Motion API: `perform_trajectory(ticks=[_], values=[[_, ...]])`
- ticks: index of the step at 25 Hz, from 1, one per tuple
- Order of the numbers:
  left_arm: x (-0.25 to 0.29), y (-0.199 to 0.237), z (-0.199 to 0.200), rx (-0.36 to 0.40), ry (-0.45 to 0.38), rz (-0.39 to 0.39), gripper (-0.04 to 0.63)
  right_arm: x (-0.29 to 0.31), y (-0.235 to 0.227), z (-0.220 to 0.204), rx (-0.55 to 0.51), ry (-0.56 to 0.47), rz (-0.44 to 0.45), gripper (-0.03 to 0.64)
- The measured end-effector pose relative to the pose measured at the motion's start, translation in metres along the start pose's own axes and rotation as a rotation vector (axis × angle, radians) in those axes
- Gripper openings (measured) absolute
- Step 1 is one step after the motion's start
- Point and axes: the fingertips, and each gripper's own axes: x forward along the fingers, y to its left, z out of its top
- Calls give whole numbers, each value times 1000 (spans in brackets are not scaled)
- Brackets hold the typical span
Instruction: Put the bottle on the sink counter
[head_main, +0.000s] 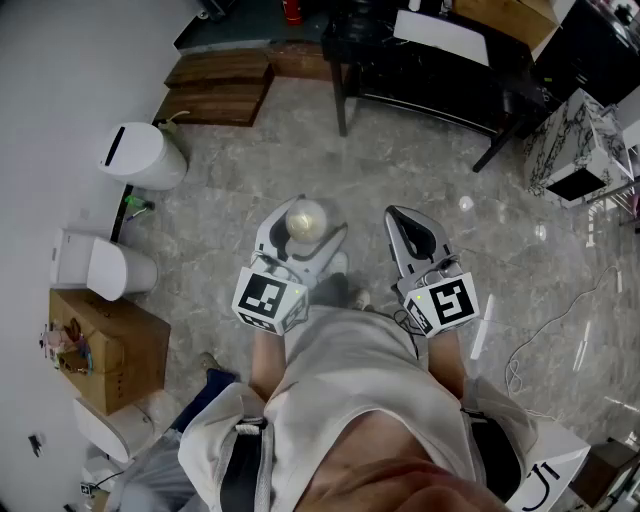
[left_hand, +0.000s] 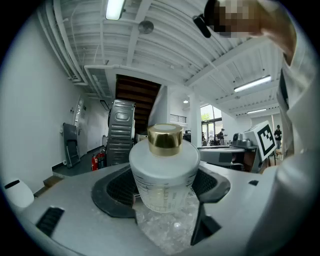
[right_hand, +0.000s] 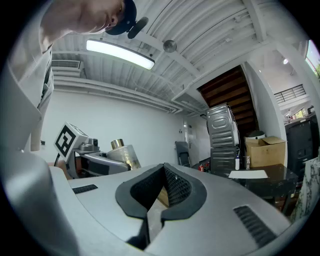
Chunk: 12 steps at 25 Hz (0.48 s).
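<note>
The left gripper (head_main: 297, 207) pinches the frosted bottle (left_hand: 164, 175), its gold cap (left_hand: 164, 139) uppermost, between wide-spread jaws above the grey stone floor (head_main: 420, 180), while the right gripper (head_main: 398, 218), level beside the bottle, has its jaws pressed together, empty.

Frosted white bottle with gold cap (left_hand: 164, 167): base hidden down between the left gripper (left_hand: 165, 186) pads. Faint print on its wall too small to read. From the right gripper (right_hand: 162, 187) side, the left gripper's body covers its lower half.
</note>
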Motion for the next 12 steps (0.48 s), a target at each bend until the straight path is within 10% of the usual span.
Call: perform_trajectory(ticks=[12], values=[[48,56,-1,-11,-1,-28,328,62,-31,-2,8,-21,-23,-3]])
